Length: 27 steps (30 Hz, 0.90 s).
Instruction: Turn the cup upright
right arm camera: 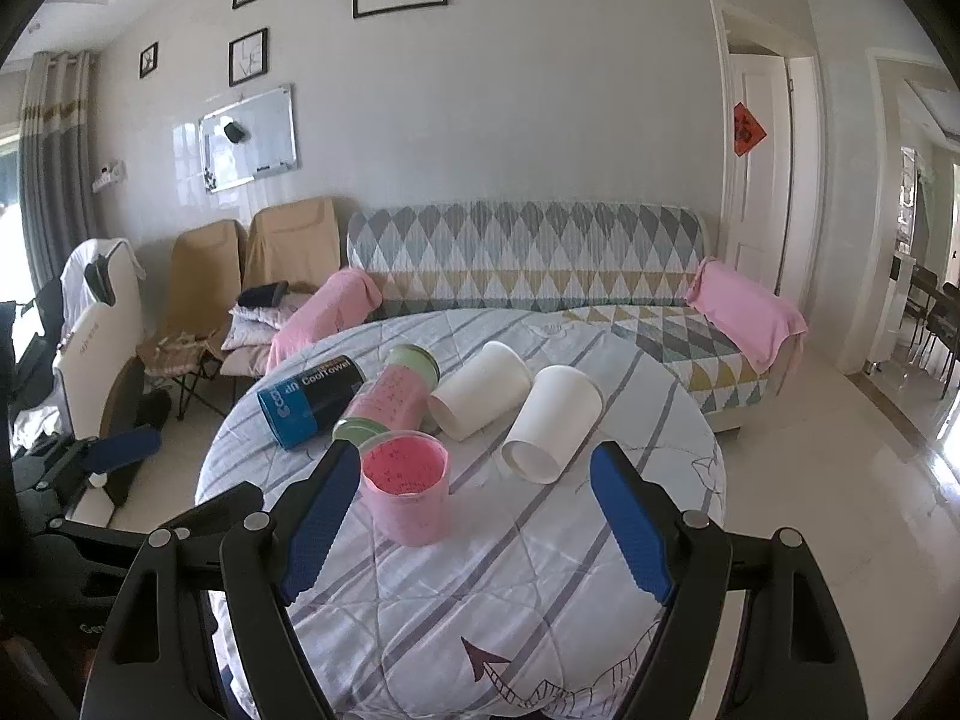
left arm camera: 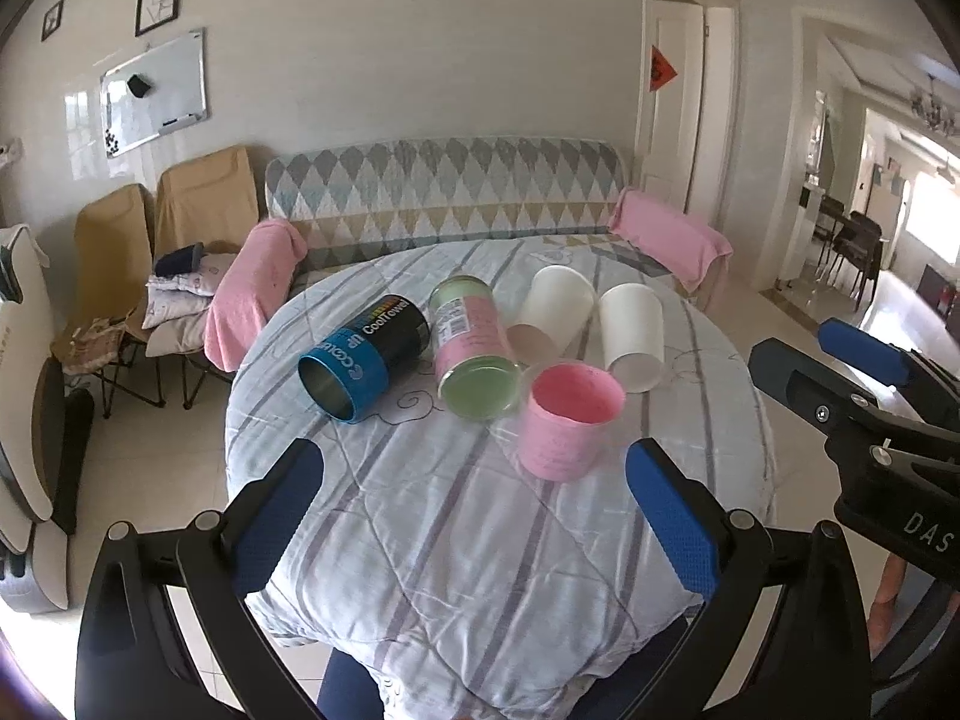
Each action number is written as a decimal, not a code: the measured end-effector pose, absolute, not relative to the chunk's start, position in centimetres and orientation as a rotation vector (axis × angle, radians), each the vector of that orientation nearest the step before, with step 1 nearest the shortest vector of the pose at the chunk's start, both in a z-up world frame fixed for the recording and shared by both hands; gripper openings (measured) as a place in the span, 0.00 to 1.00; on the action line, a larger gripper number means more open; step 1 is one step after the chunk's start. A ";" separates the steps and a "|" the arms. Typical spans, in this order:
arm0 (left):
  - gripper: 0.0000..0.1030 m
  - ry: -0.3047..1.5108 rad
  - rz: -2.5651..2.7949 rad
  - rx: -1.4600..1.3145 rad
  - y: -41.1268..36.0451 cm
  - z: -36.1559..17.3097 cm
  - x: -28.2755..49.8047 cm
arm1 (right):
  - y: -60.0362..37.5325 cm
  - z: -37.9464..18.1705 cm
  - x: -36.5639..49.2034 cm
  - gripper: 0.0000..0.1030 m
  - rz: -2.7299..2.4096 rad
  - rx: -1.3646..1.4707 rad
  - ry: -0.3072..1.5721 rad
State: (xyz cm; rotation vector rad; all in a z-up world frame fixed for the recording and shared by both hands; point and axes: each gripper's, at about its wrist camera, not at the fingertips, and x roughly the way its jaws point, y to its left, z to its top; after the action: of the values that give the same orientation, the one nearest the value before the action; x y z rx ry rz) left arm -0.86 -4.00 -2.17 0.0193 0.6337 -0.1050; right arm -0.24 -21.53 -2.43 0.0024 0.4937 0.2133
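A pink cup [left arm camera: 567, 423] [right arm camera: 409, 489] stands upright on the round cloth-covered table [left arm camera: 456, 540]. Behind it lie on their sides a blue and black can [left arm camera: 366, 351] [right arm camera: 312, 399], a pink and green jar [left arm camera: 474, 348] [right arm camera: 384, 399] and two white paper cups [left arm camera: 555, 312] [left arm camera: 633, 336] [right arm camera: 483, 399] [right arm camera: 552, 423]. My left gripper [left arm camera: 474, 516] is open and empty, near of the pink cup. My right gripper [right arm camera: 474, 519] is open and empty, the pink cup just beyond its left finger. The right gripper shows at the right of the left wrist view [left arm camera: 840, 360].
A patterned sofa [left arm camera: 444, 192] with pink towels on its arms stands behind the table. Two tan folding chairs [left arm camera: 156, 228] stand at the left. A doorway [left arm camera: 678, 108] and a hallway lie to the right. Tiled floor surrounds the table.
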 end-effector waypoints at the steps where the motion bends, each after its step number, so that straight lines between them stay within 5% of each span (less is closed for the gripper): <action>1: 0.99 0.631 -0.103 0.020 -4.1 -2.1 -0.9 | -21.6 -2.4 -0.4 0.78 0.215 0.005 0.489; 27: 1.00 0.628 -0.097 0.050 -5.8 -2.3 -0.8 | -22.5 -2.7 -0.9 0.78 0.215 0.021 0.485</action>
State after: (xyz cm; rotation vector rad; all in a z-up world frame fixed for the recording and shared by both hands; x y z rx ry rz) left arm -0.75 -5.75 -2.30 0.0495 0.6284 -0.0971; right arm -0.92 -22.45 -2.66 0.0207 0.4845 0.2154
